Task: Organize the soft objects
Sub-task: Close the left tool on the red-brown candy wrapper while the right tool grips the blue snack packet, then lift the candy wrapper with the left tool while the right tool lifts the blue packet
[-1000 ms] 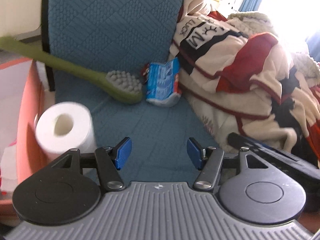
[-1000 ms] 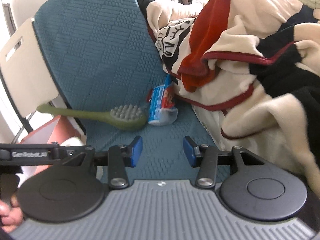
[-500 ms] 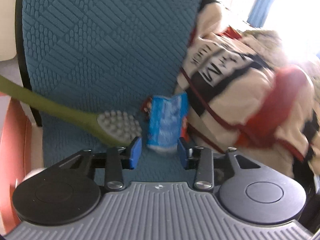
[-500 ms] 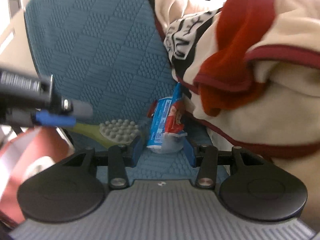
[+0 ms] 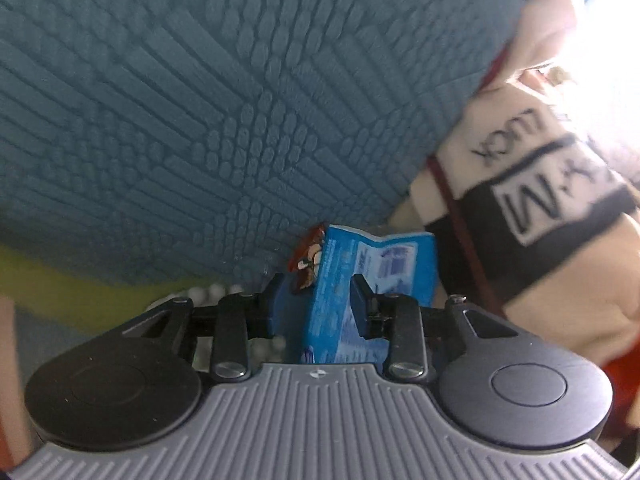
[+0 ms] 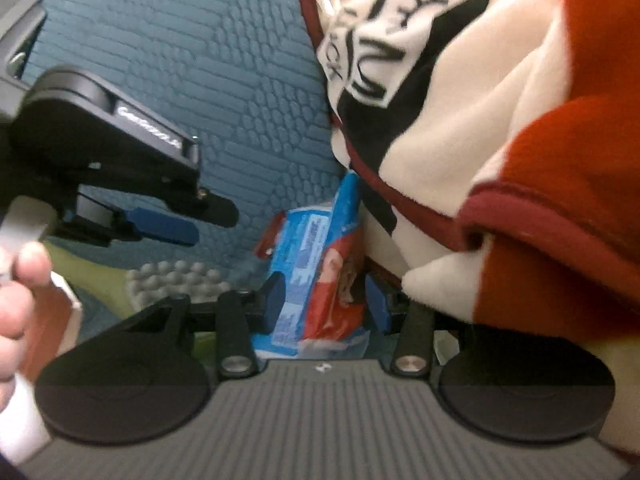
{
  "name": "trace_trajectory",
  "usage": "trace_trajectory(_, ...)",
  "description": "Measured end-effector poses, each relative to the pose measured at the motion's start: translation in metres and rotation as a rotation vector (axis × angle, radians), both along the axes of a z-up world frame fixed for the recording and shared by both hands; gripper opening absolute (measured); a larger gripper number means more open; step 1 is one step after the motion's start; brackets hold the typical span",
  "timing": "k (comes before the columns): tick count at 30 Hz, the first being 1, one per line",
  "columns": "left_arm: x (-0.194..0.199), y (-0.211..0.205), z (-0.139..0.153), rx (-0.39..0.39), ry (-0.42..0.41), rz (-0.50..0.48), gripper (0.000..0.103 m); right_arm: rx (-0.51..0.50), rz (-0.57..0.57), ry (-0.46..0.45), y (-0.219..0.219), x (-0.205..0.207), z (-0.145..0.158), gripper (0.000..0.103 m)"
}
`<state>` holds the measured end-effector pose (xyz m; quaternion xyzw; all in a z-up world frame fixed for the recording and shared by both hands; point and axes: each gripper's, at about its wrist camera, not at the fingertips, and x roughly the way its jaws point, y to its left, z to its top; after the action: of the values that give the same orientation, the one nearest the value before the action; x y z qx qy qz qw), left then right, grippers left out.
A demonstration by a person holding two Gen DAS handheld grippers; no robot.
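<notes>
A blue and red soft packet (image 5: 376,264) stands against the teal quilted chair back (image 5: 200,100), right beside a cream, red and black blanket (image 5: 520,240). In the left wrist view the packet shows between the narrowed fingers of my left gripper (image 5: 316,292). In the right wrist view that left gripper (image 6: 212,224) hangs a little left of the packet (image 6: 316,248), apart from it. My right gripper (image 6: 326,300) is open with the packet's lower part between its blue pads. I cannot tell whether either pad touches it.
A green brush with grey nubs (image 6: 176,276) lies on the seat just left of the packet, its handle (image 5: 80,292) running off left. The blanket (image 6: 460,120) crowds the right side. A person's hand (image 6: 16,292) holds the left gripper at the left edge.
Both grippers have moved forward, close up to the packet, which now fills the space between their fingers. The left jaws have narrowed. The toilet roll has left the view.
</notes>
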<state>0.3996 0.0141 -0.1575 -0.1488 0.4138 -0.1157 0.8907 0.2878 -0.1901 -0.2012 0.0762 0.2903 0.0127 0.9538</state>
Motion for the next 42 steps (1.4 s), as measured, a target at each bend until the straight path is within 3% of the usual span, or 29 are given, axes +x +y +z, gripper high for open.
trace_trajectory(9,0.064,-0.010,-0.042,0.028,0.084,0.008,0.040,0.061,-0.021,0.098,-0.017,0.029,-0.017,0.046)
trace_trajectory(15,0.090,-0.004,-0.060,0.002,0.122,0.030,0.041,0.105,-0.014,0.127,-0.023,0.038,-0.022,0.044)
trace_trajectory(21,0.101,-0.005,-0.068,-0.031,0.113,0.017,0.038,0.108,-0.018,0.137,-0.027,0.040,-0.024,0.032)
trace_trajectory(26,0.102,-0.008,-0.077,-0.087,0.110,0.008,0.010,0.119,-0.007,0.139,-0.030,0.038,-0.025,0.023)
trace_trajectory(28,0.101,-0.008,-0.078,-0.106,0.109,0.009,0.006,0.126,-0.005,0.138,-0.032,0.038,-0.025,0.021)
trace_trajectory(34,0.085,-0.017,-0.078,-0.107,0.122,0.048,0.001,0.135,0.020,0.134,-0.038,0.028,-0.016,0.016)
trace_trajectory(42,0.044,-0.029,-0.048,-0.062,0.057,0.066,0.000,0.118,0.095,0.133,-0.041,0.008,-0.006,0.014)
